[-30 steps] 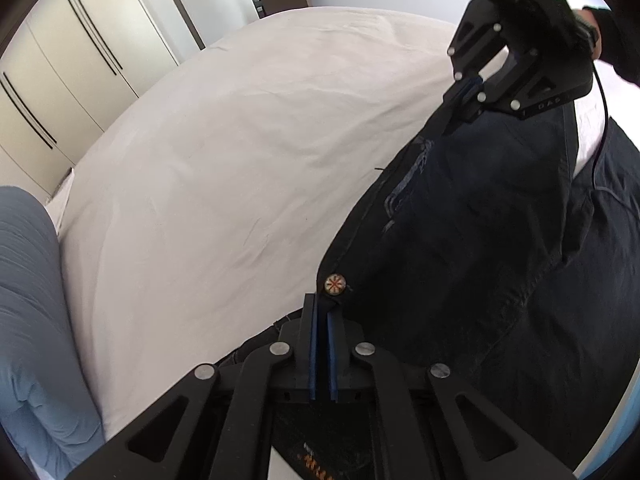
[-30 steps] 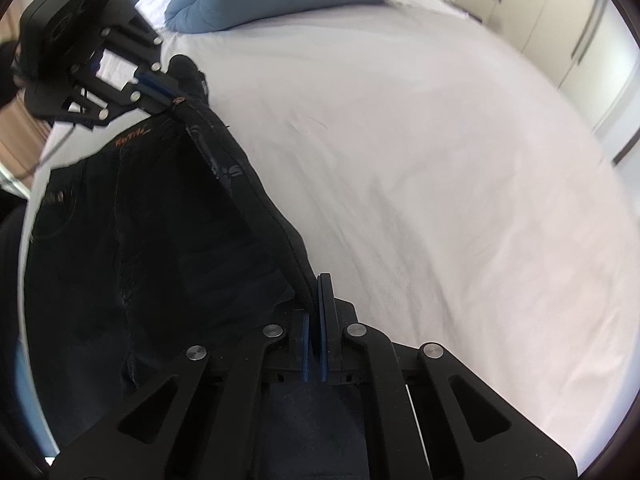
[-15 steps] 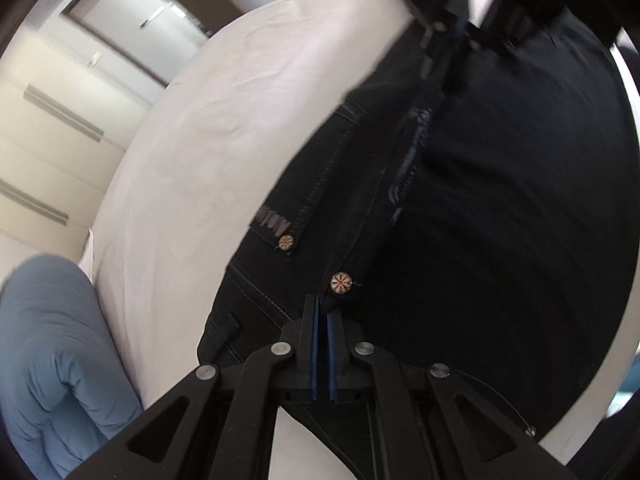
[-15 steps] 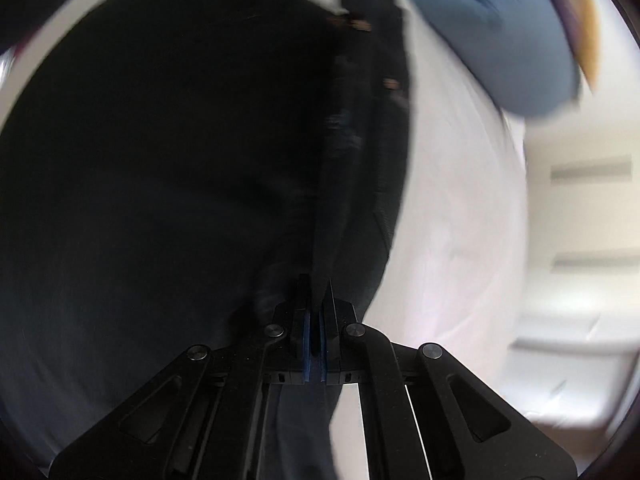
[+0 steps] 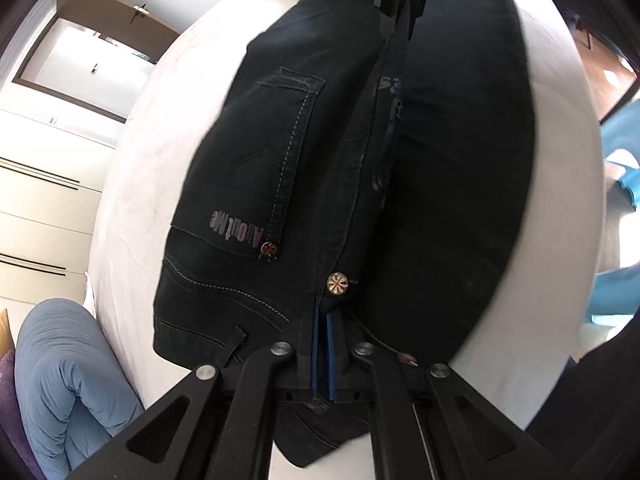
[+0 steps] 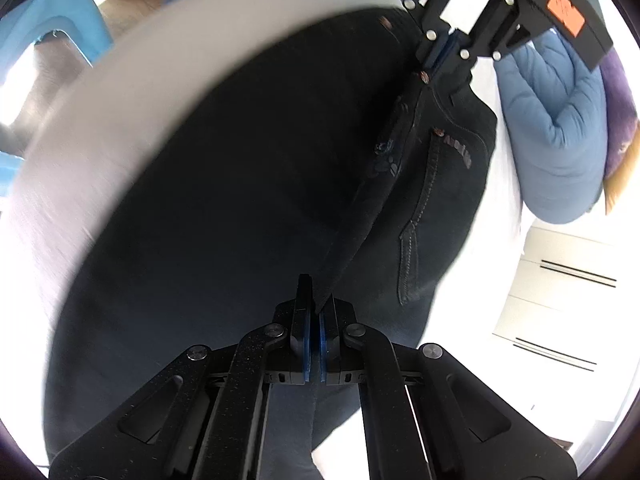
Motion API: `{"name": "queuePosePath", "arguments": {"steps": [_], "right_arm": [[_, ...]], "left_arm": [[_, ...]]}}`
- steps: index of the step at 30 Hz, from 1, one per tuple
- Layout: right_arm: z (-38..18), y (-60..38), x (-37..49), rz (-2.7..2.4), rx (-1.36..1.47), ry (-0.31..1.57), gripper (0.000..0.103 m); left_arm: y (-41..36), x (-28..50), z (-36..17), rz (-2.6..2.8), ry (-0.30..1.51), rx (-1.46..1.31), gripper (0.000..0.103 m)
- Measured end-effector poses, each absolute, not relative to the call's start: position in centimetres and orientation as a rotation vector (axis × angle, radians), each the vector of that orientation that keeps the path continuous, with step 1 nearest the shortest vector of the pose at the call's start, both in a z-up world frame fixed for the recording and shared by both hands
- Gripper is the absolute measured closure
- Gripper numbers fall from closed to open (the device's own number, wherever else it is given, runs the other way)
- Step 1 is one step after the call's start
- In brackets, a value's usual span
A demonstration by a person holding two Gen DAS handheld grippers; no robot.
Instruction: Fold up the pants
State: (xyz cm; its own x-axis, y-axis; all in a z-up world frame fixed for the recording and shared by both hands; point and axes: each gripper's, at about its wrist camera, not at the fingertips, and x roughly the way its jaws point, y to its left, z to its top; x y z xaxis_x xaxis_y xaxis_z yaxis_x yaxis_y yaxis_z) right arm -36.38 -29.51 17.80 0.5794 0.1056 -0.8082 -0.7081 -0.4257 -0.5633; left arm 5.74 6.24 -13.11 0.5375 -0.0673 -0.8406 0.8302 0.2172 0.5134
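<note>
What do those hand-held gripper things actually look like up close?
Both are matte black with angular linkage arms that have triangular cut-outs and round silver pivot bolts. The left hand-held gripper and the right hand-held gripper each end in two narrow fingers lined with blue pads. Seen from the right camera, the left one carries an orange sticker.

Left gripper (image 5: 322,312) jaws clamped on cloth, right gripper (image 6: 315,308) jaws likewise, facing each other

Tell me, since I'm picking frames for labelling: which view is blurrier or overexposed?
Right wrist view: motion smear across the white bed sheet, cupboards blown out. Left wrist view: sharper, lettering and stitching on the pants legible, with fisheye bending at the edges.
</note>
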Motion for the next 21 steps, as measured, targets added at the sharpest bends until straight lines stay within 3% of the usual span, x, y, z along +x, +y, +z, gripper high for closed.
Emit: {"name": "queuePosePath", "arguments": {"steps": [21], "right_arm": [[15.9, -25.6, -43.2, 0.978, -1.7, 0.542, 0.101]], "left_arm": [[8.6, 4.7, -14.0, -0.727, 0.809, 1.227, 0.1]]}}
